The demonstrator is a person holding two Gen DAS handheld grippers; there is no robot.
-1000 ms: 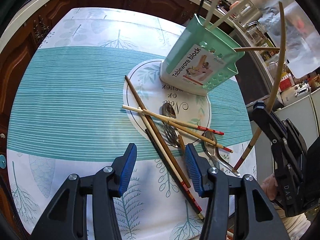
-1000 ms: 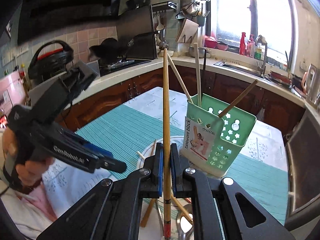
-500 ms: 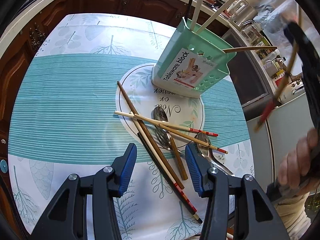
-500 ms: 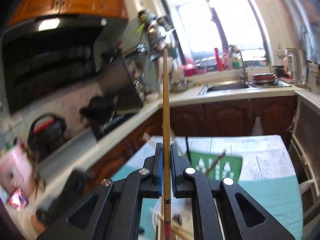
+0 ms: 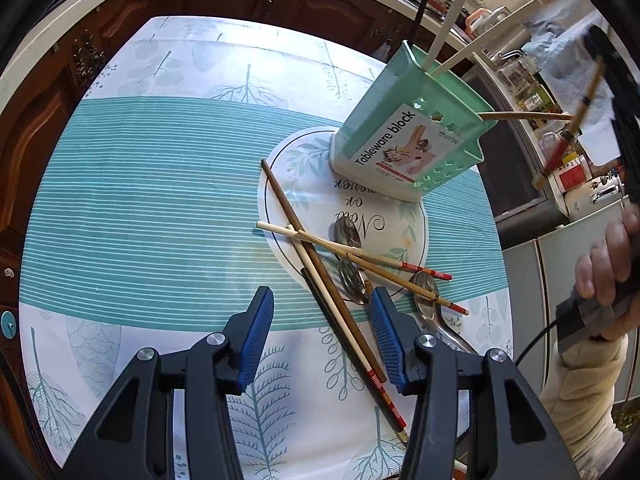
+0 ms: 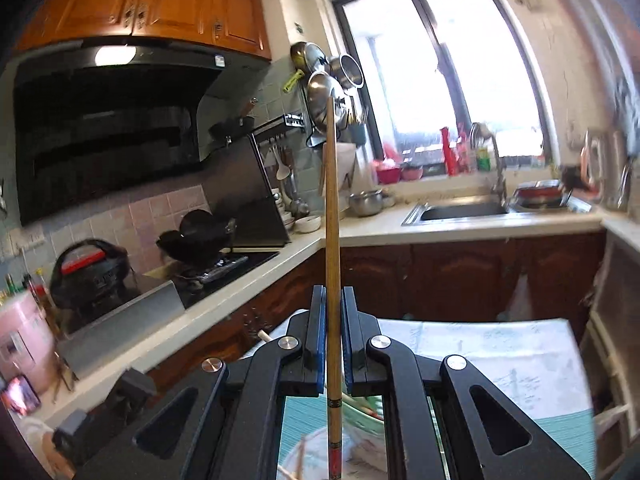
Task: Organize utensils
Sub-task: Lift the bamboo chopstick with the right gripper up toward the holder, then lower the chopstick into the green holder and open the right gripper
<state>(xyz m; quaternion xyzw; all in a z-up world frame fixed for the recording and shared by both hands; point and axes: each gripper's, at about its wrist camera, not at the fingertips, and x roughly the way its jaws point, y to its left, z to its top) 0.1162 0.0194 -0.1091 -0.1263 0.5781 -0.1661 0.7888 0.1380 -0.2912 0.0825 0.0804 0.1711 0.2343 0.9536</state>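
Hovering low over the leaf-printed tablecloth (image 5: 160,208), the left gripper (image 5: 322,332) has its blue-padded jaws apart above a crossed heap of loose chopsticks (image 5: 344,268) and two steel spoons (image 5: 352,264). Beyond stands the mint-green plastic utensil holder (image 5: 408,140), labelled "Tableware block", with four sticks in it. Raised at the far right, the right gripper (image 6: 332,336) is clamped on one red-ended wooden chopstick (image 6: 331,216), held upright.

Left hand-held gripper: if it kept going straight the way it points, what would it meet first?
Probably the dark brown chopstick and the pale one beside it, lying between the open jaws of the left hand-held gripper; depth is unclear.
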